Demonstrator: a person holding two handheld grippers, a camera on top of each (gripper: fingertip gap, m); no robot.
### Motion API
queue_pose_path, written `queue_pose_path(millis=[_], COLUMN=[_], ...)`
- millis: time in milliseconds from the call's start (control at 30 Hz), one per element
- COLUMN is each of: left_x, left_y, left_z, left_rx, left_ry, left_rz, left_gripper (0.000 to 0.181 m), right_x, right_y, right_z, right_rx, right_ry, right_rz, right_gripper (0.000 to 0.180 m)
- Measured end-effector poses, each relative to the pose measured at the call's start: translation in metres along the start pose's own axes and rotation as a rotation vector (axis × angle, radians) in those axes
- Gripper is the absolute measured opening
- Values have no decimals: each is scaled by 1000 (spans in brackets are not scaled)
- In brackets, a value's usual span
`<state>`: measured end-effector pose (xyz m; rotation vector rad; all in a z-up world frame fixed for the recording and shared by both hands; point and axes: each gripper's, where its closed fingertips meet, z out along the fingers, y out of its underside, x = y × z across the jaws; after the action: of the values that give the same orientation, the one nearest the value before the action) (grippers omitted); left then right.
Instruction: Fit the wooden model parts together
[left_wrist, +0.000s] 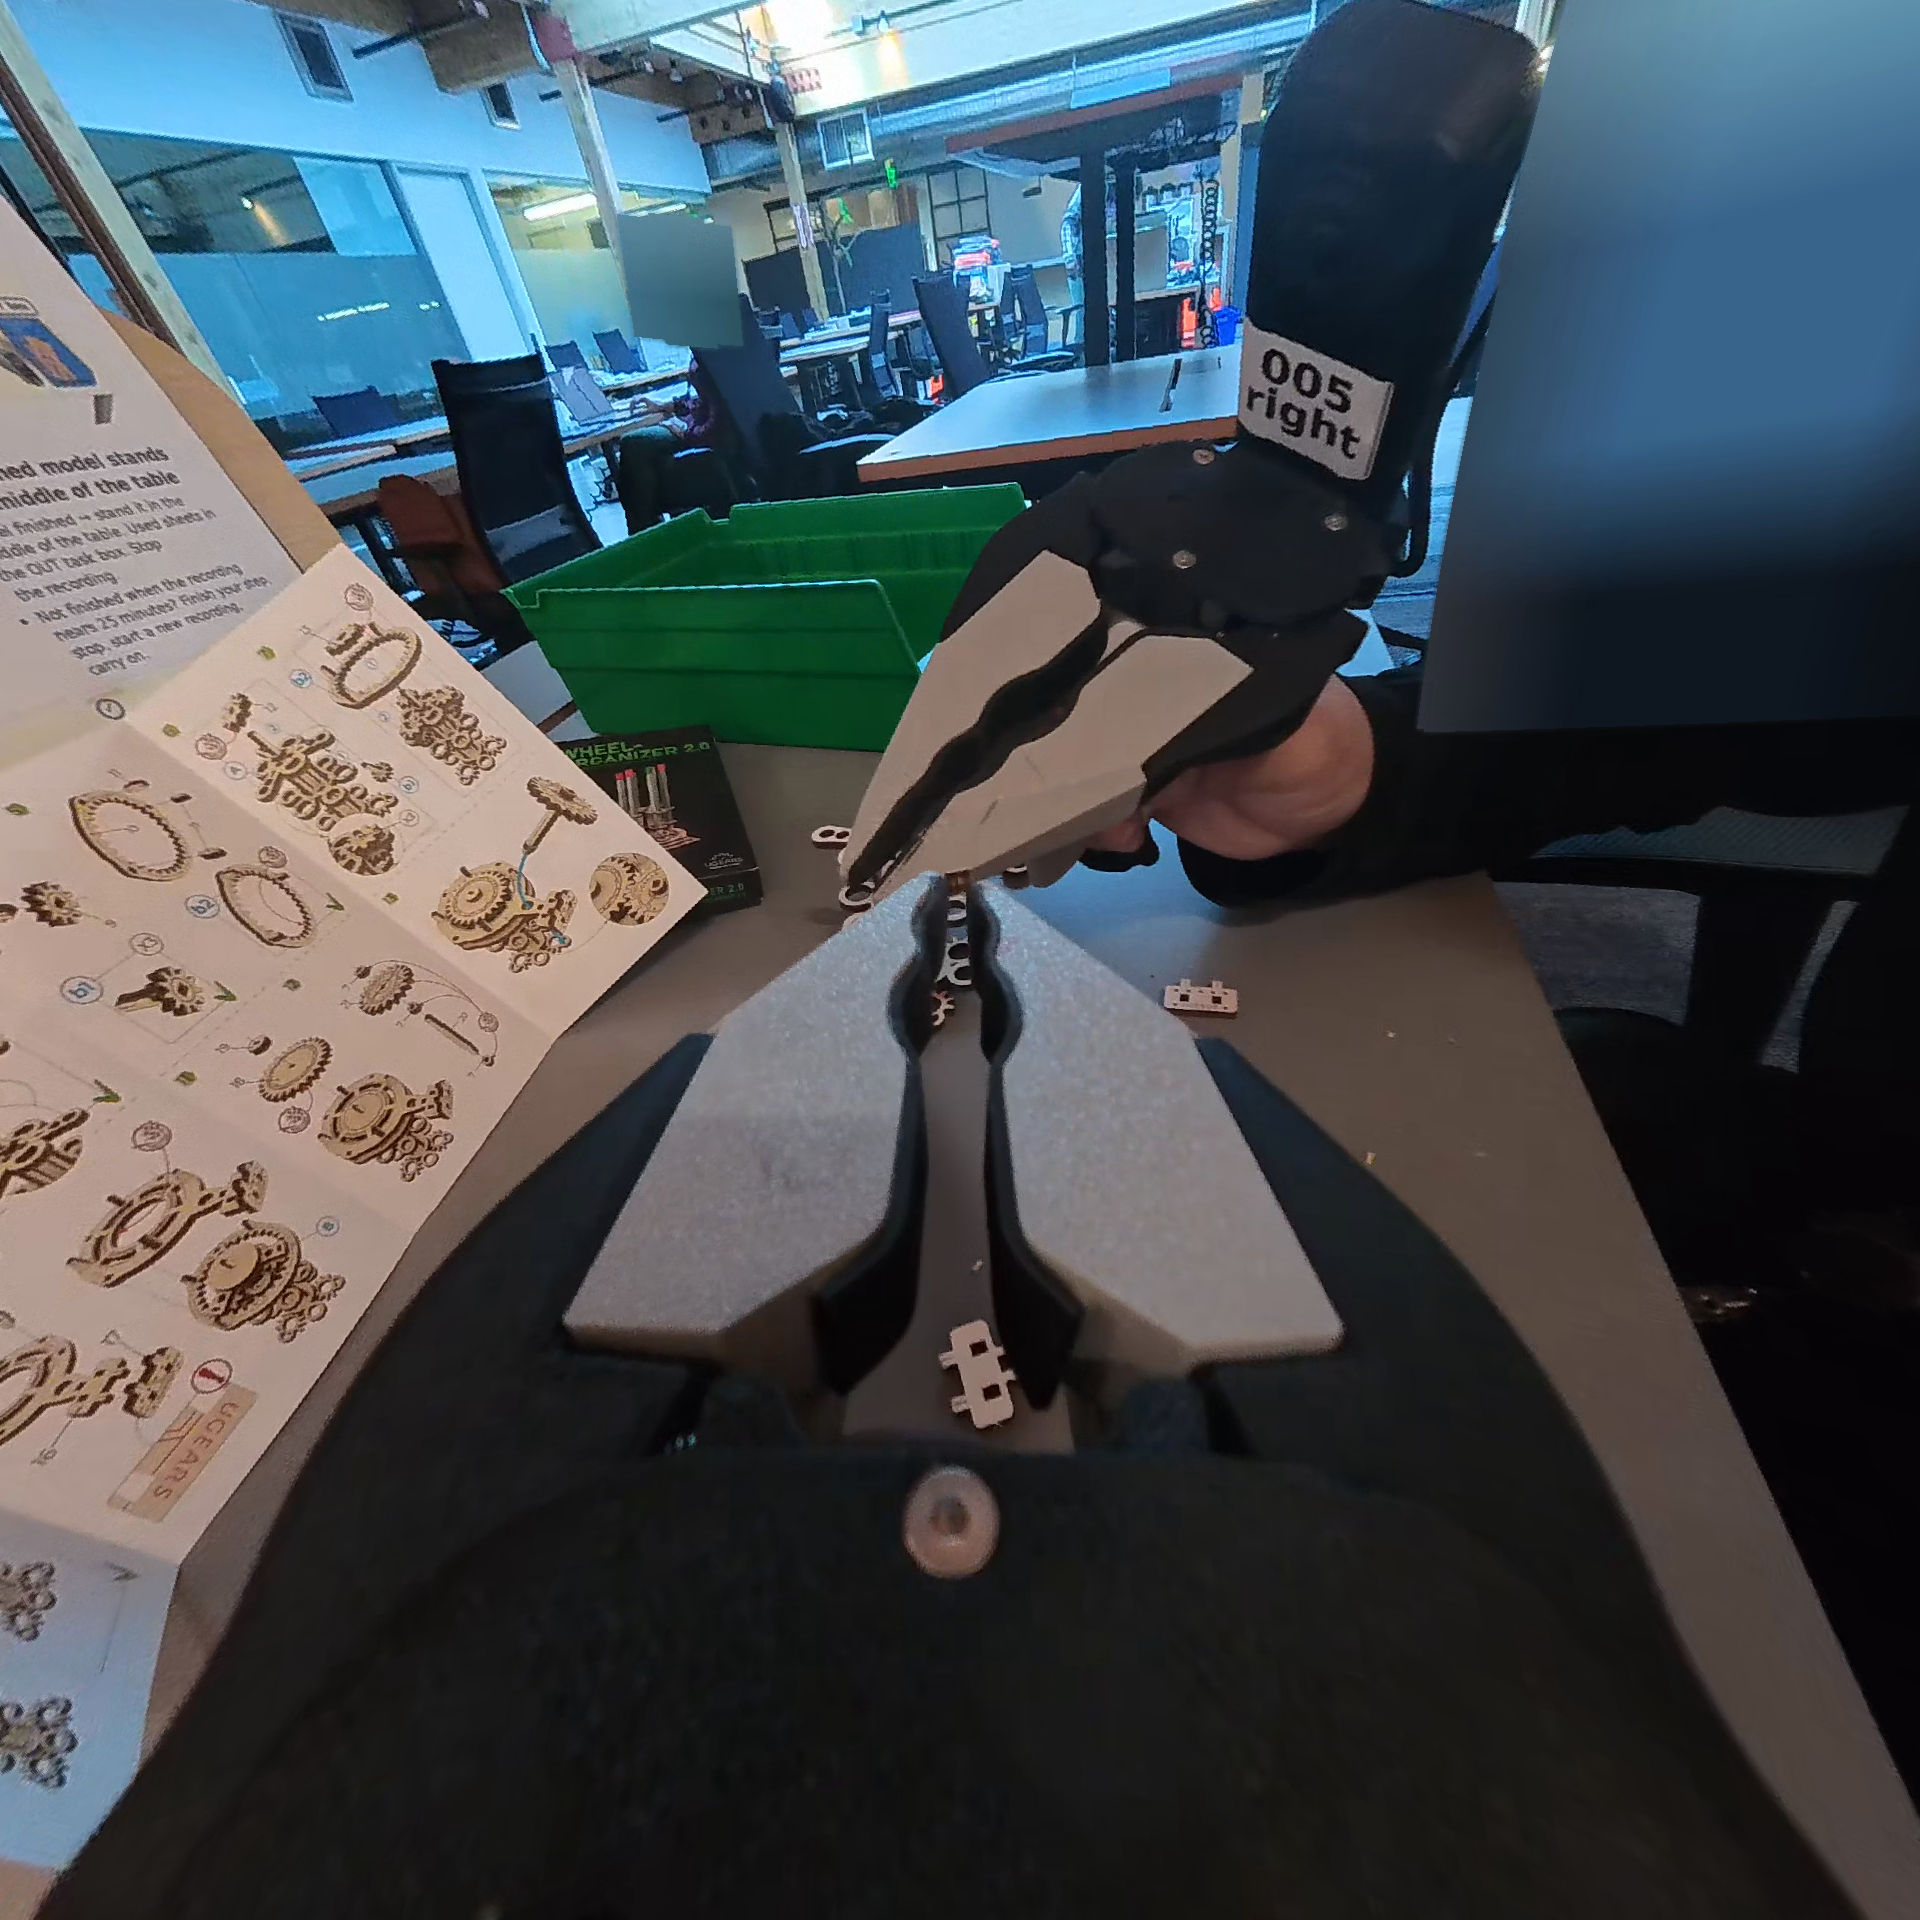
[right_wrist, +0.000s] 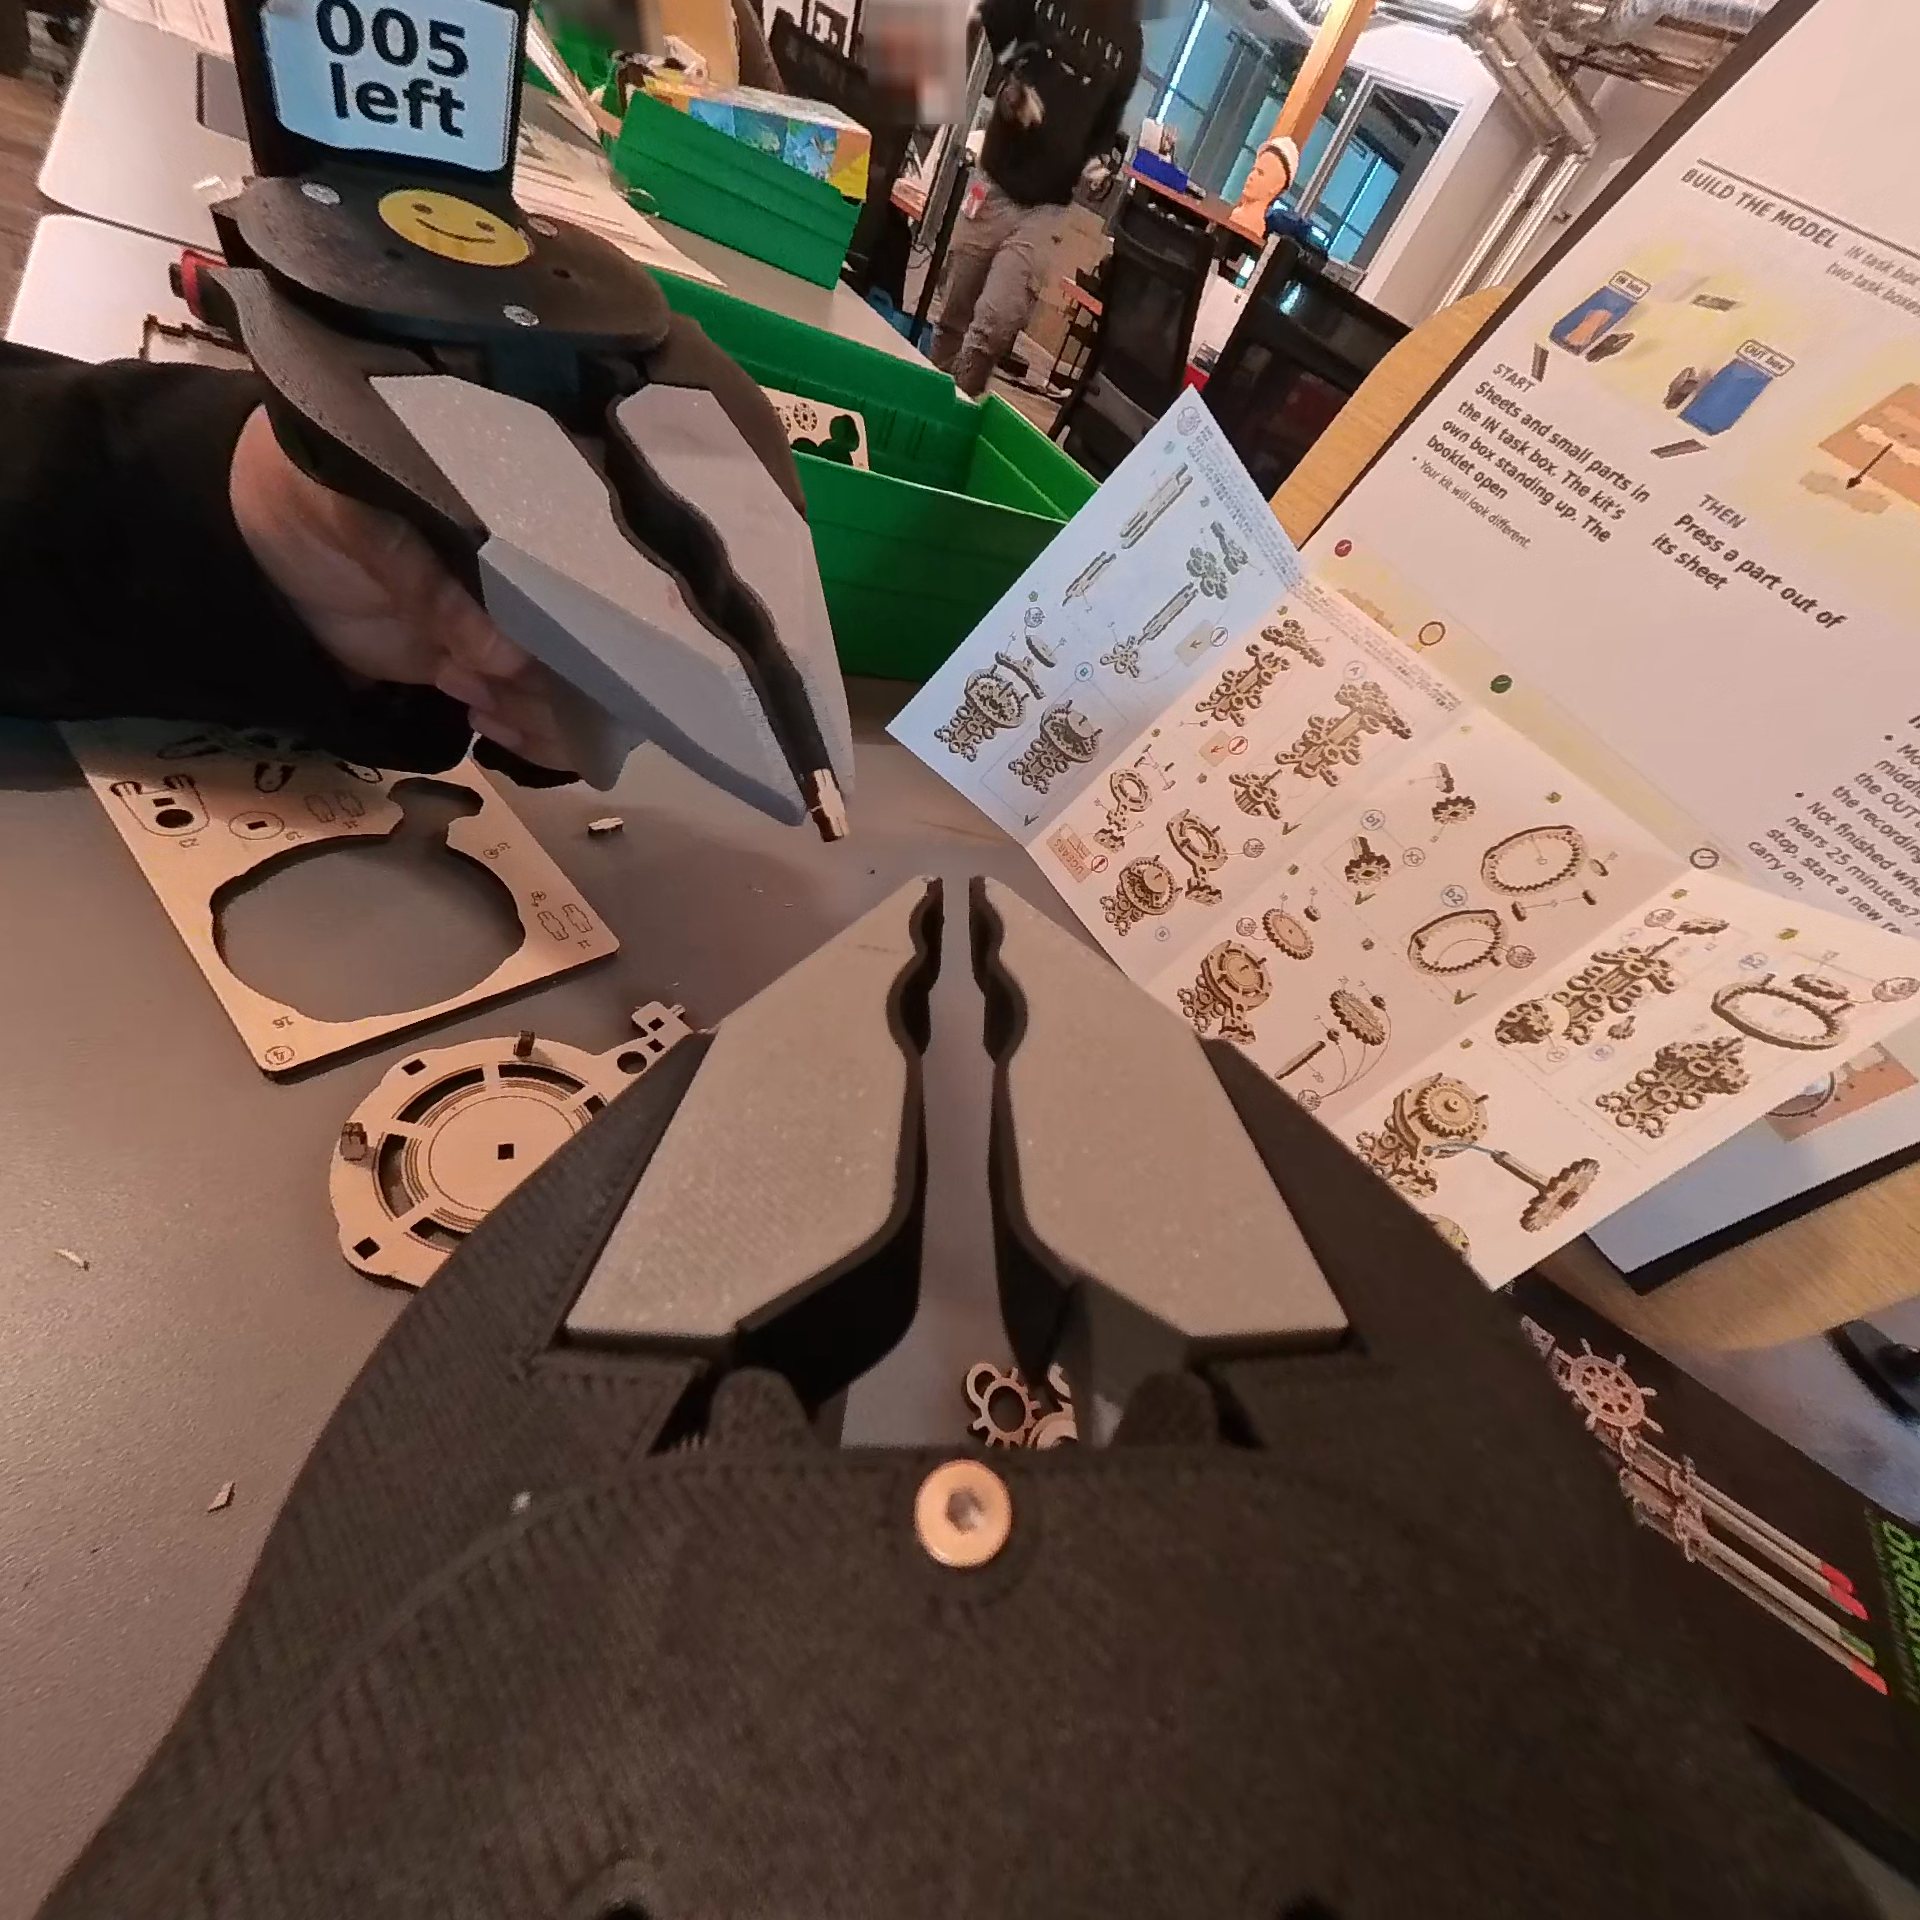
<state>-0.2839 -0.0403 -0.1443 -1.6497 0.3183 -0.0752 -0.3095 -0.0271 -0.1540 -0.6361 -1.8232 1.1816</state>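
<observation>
The left tongs (right_wrist: 821, 805) clamp a small wooden peg (right_wrist: 828, 821) at frame centre. The right tongs (right_wrist: 956, 894), nearly closed and empty, sit just below it; a round wooden disc (right_wrist: 457, 1153) lies lower left on the counter (right_wrist: 156, 1351).

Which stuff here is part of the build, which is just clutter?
Job: left gripper holding wooden peg; round wooden base; punched-out sheet; small gear; instruction booklet.
Lying about: green bins; black kit box; instruction board.
</observation>
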Motion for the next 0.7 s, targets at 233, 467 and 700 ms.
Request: queue_pose_path(millis=[233, 467, 700], left_x=[-1, -1, -2], left_y=[-1, -1, -1], left_z=[-1, 0, -1], left_rx=[5, 4, 5], left_ry=[-7, -9, -19], left_rz=[6, 8, 18], left_gripper=[0, 0, 0], right_x=[0, -1, -1], right_y=[0, 0, 0], right_z=[0, 0, 0], right_rx=[1, 0, 0], right_ry=[-1, -3, -7], right_rz=[-1, -1, 3], right_gripper=[1, 1, 1])
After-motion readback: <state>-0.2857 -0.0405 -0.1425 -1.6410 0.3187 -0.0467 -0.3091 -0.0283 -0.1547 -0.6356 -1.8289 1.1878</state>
